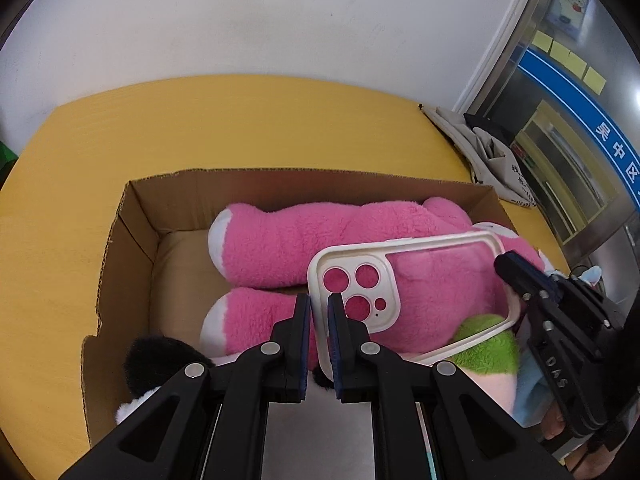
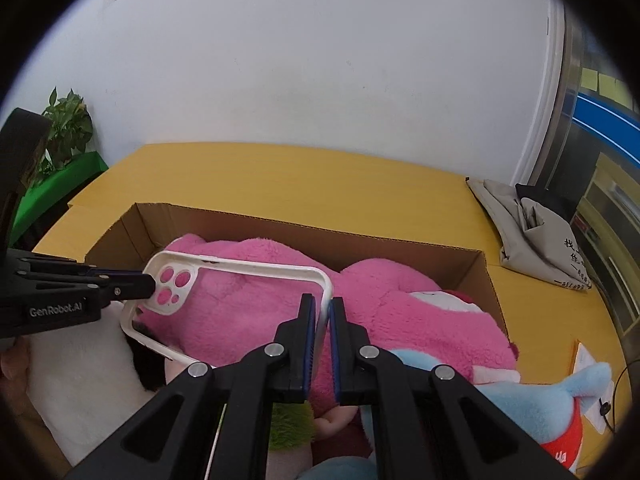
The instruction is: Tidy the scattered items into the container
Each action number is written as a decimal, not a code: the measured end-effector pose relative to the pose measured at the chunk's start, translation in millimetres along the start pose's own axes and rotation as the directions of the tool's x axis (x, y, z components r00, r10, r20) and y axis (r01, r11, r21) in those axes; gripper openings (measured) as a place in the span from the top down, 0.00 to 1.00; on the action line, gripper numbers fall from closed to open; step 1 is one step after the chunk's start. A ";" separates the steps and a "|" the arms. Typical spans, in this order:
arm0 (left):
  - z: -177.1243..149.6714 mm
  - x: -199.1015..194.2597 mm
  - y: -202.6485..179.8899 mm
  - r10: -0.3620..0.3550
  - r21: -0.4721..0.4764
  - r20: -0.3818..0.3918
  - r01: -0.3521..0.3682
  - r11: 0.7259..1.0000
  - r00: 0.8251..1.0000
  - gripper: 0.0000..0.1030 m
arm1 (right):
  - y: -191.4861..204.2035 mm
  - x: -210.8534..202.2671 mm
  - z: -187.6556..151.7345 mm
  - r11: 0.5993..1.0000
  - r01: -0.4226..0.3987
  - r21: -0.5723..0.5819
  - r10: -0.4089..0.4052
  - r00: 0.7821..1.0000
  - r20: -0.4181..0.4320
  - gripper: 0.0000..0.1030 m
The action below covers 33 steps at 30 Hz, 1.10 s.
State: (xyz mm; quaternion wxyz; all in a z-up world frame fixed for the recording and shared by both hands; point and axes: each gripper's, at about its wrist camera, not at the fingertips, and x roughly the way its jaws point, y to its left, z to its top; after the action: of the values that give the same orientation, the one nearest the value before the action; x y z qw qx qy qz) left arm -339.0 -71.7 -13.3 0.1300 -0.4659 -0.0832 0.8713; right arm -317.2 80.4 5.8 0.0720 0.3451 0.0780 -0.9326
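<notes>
Left wrist: both grippers' fingers clamped on phone case (image 1: 404,300) ends, over pink plush (image 1: 288,244) filling cardboard box (image 1: 132,236).

yellow table (image 1: 248,120), its top running back to the white wall. directly on it: an open cardboard box (image 1: 132,220), standing near the middle of the top, its walls upright and its cut rim ragged. taking the box as landmark: a crumpled grey cloth bag (image 2: 532,236) with dark printed characters lies on the table to the right of the box, apart from it, by the table's far right edge. a white sheet of paper (image 2: 586,360) lies on the table right of the box's near corner.
</notes>
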 end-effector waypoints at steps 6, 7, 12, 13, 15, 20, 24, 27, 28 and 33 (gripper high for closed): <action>-2.0 -37.7 -0.8 0.011 -0.026 0.041 -0.010 1.000 0.999 0.72 | 5.4 -12.1 -3.2 0.999 -0.007 -0.039 0.007 1.000 -0.016 0.88; -6.1 -51.9 -2.6 0.018 -0.027 0.064 -0.016 0.999 0.998 0.51 | 5.4 -21.5 -3.9 0.999 -0.017 -0.037 0.017 1.000 -0.005 0.73; -49.1 -135.7 -19.3 0.059 -0.045 0.256 -0.049 0.998 0.965 0.00 | -1.1 -101.9 -22.4 0.999 -0.044 0.006 0.043 0.991 0.125 0.23; -62.9 -151.4 -27.5 0.058 -0.034 0.277 -0.051 0.998 0.959 0.00 | -1.7 -118.7 -31.2 0.998 -0.063 0.008 0.061 0.988 0.139 0.23; -89.0 -172.9 -43.1 0.063 -0.010 0.296 -0.063 0.998 0.953 0.00 | -3.0 -150.4 -54.1 0.997 -0.076 0.013 0.073 0.985 0.159 0.23; -159.8 -205.8 -79.2 0.065 0.017 0.325 -0.075 0.997 0.944 0.00 | -12.4 -204.8 -108.5 0.997 -0.054 0.053 0.044 0.984 0.172 0.23; -198.7 -217.9 -105.3 0.099 0.020 0.348 -0.112 0.993 0.932 0.00 | -20.7 -234.4 -138.4 0.998 -0.017 0.068 0.004 0.983 0.185 0.23; -217.9 -223.4 -119.6 0.092 0.024 0.357 -0.108 0.994 0.930 0.00 | -26.6 -251.3 -154.3 0.997 -0.002 0.071 -0.012 0.981 0.195 0.23; -222.9 -224.5 -122.4 0.094 0.019 0.359 -0.108 0.994 0.929 0.00 | -27.8 -254.4 -157.4 0.998 -0.001 0.070 -0.013 0.980 0.196 0.23; -243.1 -230.8 -135.1 0.095 0.023 0.373 -0.112 0.993 0.923 0.00 | -35.6 -268.6 -174.9 0.997 0.007 0.071 -0.021 0.982 0.190 0.23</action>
State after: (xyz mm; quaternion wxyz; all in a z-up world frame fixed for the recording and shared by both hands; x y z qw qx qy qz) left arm 6.6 -7.4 70.9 0.0759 -0.2937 -0.0625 0.9508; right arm -11.4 171.0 53.9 0.0604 0.2559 0.0405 -0.9640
